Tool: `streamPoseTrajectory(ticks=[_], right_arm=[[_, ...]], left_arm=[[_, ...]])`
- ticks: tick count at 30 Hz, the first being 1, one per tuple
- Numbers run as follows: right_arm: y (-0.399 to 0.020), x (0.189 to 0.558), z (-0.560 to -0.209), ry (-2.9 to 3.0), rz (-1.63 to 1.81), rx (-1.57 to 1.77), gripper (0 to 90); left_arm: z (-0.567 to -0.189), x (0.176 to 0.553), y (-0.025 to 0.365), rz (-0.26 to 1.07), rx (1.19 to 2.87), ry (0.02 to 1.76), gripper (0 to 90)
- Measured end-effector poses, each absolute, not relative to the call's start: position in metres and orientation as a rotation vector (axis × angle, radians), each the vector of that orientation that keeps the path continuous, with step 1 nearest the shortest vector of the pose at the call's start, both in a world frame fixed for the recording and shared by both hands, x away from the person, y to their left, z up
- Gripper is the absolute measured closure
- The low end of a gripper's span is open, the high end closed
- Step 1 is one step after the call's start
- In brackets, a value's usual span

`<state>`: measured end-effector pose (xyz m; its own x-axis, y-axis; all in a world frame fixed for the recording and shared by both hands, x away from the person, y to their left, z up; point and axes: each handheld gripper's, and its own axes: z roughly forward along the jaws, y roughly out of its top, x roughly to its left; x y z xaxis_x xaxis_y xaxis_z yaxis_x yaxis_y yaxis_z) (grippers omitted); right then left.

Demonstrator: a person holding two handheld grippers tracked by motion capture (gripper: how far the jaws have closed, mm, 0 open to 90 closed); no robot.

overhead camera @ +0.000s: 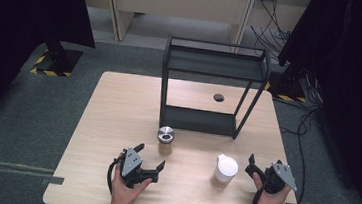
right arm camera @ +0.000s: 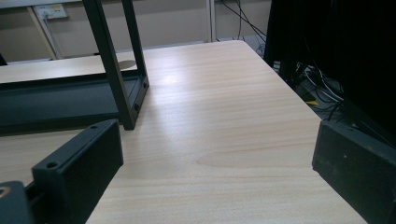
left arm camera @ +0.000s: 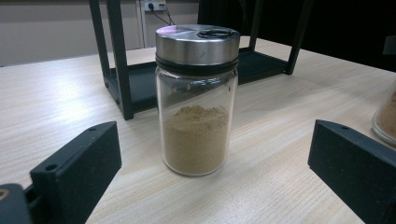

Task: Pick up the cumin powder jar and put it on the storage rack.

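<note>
Between the left gripper's (left arm camera: 205,182) spread jaws stands the spice jar (left arm camera: 196,100).

Left gripper (overhead camera: 151,158) jaws spread wide; right gripper (overhead camera: 252,165) likewise.

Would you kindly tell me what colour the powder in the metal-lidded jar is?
The powder is tan-brown, best seen in the left gripper view.

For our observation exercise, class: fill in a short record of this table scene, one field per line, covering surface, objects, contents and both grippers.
surface: wooden table
rack: black two-shelf rack, standing at the far side
jar one: glass jar with metal lid, partly full of brown powder, upright
jar two: white-lidded jar, upright
left gripper: open, facing jar one, not touching
right gripper: open, holding nothing
</note>
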<state>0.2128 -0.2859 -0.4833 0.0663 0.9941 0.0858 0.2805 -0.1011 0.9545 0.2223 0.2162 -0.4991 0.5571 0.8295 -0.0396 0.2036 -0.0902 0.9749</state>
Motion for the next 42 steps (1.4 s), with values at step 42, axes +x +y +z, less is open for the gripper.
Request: streamPoseTrajectory(ticks=[42], right_arm=[[-0.287, 0.216, -0.483, 1.337, 1.092, 1.518, 1.9]], left_arm=[[-0.487, 0.28, 0.181, 0.635, 1.663, 0.962, 4.7]])
